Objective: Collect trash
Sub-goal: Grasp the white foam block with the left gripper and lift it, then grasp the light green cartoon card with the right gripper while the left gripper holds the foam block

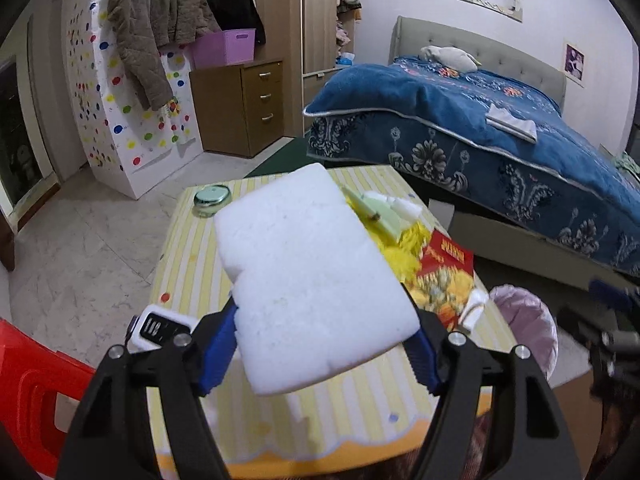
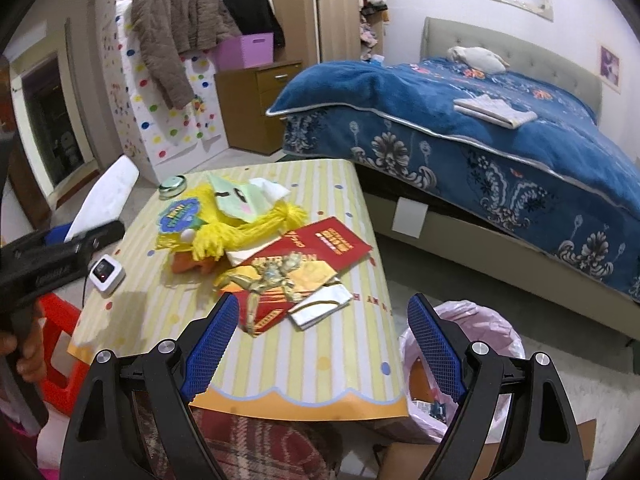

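The thick white rectangular foam slab sits clamped between the blue pads of the left claw, held clear above the yellow-striped desk; gripped across its near end, it juts forward and up, probably so it can be carried sideways without sweeping the clutter below. The pink-lined trash bin stands on the floor just off the desk's near right corner, which is likely where the slab is headed. The right claw hangs with its fingers wide apart and nothing between them, poised over the desk's near edge above the red and gold printed card packets, seemingly ready for the next piece.

The left wrist view shows the grip itself, but the slab hides much of the desk. The right wrist view reveals what lies behind: the yellow yarn toy, a pale green paper face, a small white square device on the left side, and litter inside the bin.
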Motion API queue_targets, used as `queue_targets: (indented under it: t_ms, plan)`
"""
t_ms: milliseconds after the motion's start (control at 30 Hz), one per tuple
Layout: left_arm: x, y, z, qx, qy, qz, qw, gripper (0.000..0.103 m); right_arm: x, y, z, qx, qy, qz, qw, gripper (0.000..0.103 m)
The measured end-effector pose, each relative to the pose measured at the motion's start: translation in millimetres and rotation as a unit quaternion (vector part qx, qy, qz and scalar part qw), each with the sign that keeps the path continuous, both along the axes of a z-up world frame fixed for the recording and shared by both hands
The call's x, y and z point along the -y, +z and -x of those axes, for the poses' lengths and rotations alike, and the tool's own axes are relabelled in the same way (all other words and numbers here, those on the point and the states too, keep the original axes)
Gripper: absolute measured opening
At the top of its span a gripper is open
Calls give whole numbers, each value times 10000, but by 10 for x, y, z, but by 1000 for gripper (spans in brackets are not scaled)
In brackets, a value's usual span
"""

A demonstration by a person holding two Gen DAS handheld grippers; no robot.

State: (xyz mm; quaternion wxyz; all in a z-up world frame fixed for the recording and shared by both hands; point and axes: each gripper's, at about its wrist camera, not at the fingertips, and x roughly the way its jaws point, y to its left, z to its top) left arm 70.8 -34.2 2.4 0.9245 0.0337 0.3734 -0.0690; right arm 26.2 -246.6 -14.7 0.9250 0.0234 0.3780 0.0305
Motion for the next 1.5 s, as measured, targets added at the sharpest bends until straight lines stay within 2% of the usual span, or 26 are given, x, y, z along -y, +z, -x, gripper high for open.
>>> queue_targets:
  t_ms: [100, 200, 367, 467, 633, 833, 933, 1033, 1267, 1433, 1500]
  plan:
    - [-112, -42, 111, -70, 0, -76, 9999, 70, -84, 0, -25, -37, 98, 55, 9999, 85]
    - [-213, -104, 170, -153, 91, -107, 9998, 70, -178, -57, -66, -158, 193, 126, 9996, 81]
    - [-420, -218, 218, -246, 239, -99, 9994, 71, -315, -150, -152, -306, 341, 137, 9989, 64]
    - [-500, -272, 167, -304, 297, -96, 9990, 71, -400, -157, -225, -309, 444, 193, 9983, 59]
    - [-566, -276, 78, -265, 317, -143, 9990, 71, -492, -207, -364, -412, 549, 272, 9973, 56]
    - [-622, -210, -34, -142, 299, -77, 9994, 71, -719, -117, -688, -286, 850, 327, 9954, 56]
    - [-661, -175, -112, -91, 333, -95, 9994, 71, -886, -111, -914, -282, 1070, 416, 9930, 43]
    - [-696, -162, -176, -84, 365, -91, 9993, 71, -1001, -155, -1123, -337, 1220, 466, 9909, 42]
    - [-708, -207, -274, -161, 382, -124, 9991, 71, -1137, -370, -1510, -607, 1346, 650, 9869, 28]
    - [-718, -236, -301, -218, 393, -118, 9989, 71, -1158, -457, -1616, -709, 1376, 645, 9858, 27]
    - [-723, -242, -298, -232, 409, -112, 9988, 71, -1167, -466, -1642, -734, 1407, 631, 9853, 19]
